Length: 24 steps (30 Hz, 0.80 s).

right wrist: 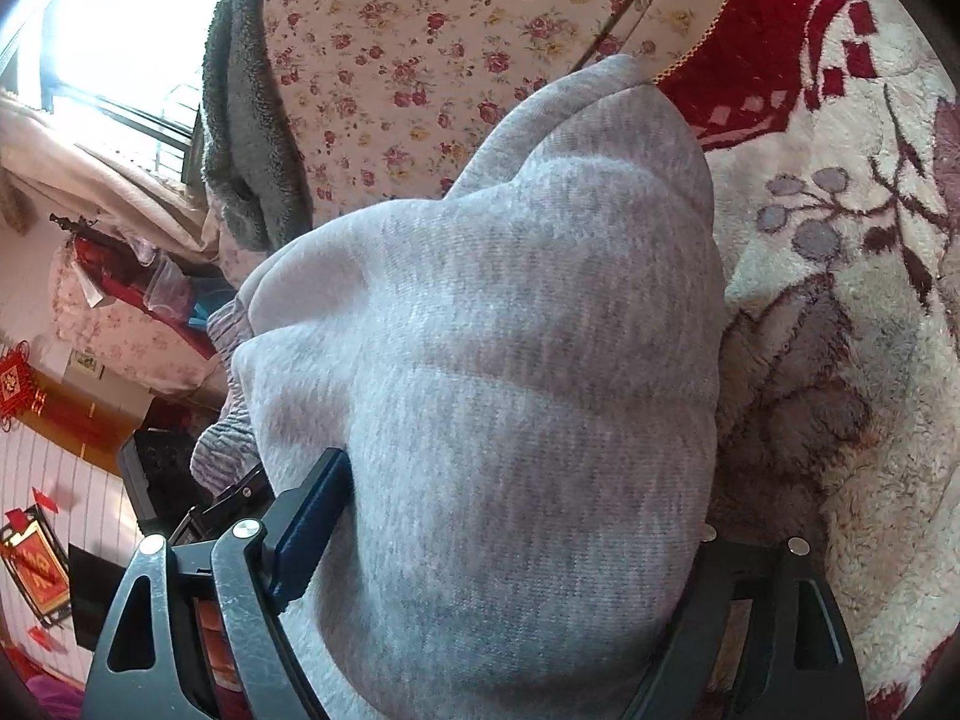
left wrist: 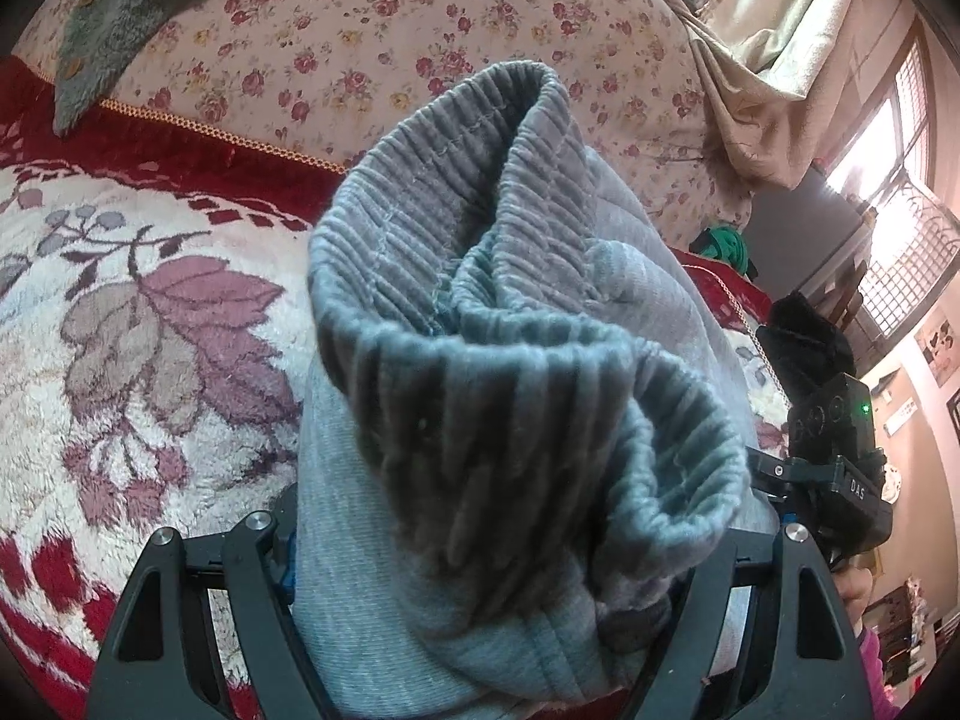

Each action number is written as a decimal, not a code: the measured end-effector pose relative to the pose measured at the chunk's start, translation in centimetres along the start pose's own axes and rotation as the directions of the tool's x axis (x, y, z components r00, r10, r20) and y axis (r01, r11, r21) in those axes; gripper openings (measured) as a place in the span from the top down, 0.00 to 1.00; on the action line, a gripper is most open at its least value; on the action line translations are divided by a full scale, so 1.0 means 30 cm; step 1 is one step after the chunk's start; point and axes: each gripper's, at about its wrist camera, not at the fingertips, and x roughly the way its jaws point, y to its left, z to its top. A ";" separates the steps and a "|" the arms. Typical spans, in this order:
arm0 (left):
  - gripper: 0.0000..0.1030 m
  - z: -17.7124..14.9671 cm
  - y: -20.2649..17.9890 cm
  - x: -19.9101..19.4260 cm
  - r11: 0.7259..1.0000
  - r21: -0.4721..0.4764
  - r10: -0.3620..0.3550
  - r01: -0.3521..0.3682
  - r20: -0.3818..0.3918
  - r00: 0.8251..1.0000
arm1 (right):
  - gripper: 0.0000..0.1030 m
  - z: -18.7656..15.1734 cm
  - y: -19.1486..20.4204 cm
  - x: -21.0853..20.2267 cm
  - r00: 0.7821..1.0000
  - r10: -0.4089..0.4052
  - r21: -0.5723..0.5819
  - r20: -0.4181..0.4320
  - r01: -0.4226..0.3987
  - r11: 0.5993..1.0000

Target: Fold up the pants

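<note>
The grey pants (left wrist: pixel 510 360) are bunched between the fingers of my left gripper (left wrist: pixel 498 630), with the ribbed elastic waistband (left wrist: pixel 432 222) standing up in front of the camera. The left gripper is shut on this cloth and lifts it above the bed. My right gripper (right wrist: pixel 498 588) is shut on another fold of the same grey pants (right wrist: pixel 492 372); its blue left fingertip pad (right wrist: pixel 312 528) presses the fabric. The cloth hides both grippers' fingertips. The right gripper's body shows in the left wrist view (left wrist: pixel 834 456).
A plush red and white floral blanket (left wrist: pixel 120 330) covers the bed, also in the right wrist view (right wrist: pixel 840 300). A rose-print quilt (left wrist: pixel 390 30) lies behind with a grey fleece garment (left wrist: pixel 120 18) on it. Curtain and window (left wrist: pixel 870 150) are at the right.
</note>
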 end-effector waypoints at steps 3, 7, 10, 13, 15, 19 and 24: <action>0.22 -0.005 0.009 0.007 1.000 -0.018 -0.011 0.011 0.001 1.000 | 0.11 -0.003 0.023 0.012 0.999 -0.035 -0.028 0.003 0.035 0.999; 0.19 -0.012 0.033 0.010 0.999 -0.049 -0.022 0.022 -0.001 1.000 | 0.07 -0.004 0.043 0.020 0.996 -0.092 -0.054 0.010 0.093 0.994; 0.17 -0.020 0.052 0.005 0.997 -0.065 -0.029 0.029 -0.001 1.000 | 0.03 -0.011 0.059 0.022 0.988 -0.149 -0.079 0.026 0.151 0.985; 0.14 -0.028 0.069 -0.006 0.997 -0.074 -0.020 0.020 -0.001 1.000 | 0.02 -0.016 0.078 0.023 0.981 -0.193 -0.097 0.033 0.196 0.976; 0.13 -0.034 0.077 -0.015 0.997 -0.070 -0.015 0.015 0.000 1.000 | 0.02 -0.016 0.092 0.017 0.974 -0.224 -0.104 0.038 0.227 0.968; 0.12 -0.045 0.093 -0.051 0.998 -0.058 0.008 -0.007 0.005 1.000 | 0.02 -0.014 0.139 -0.010 0.951 -0.301 -0.151 0.075 0.309 0.939; 0.12 -0.042 0.059 -0.119 0.998 0.003 0.056 -0.056 0.039 0.998 | 0.02 0.005 0.211 -0.076 0.895 -0.400 -0.222 0.198 0.438 0.871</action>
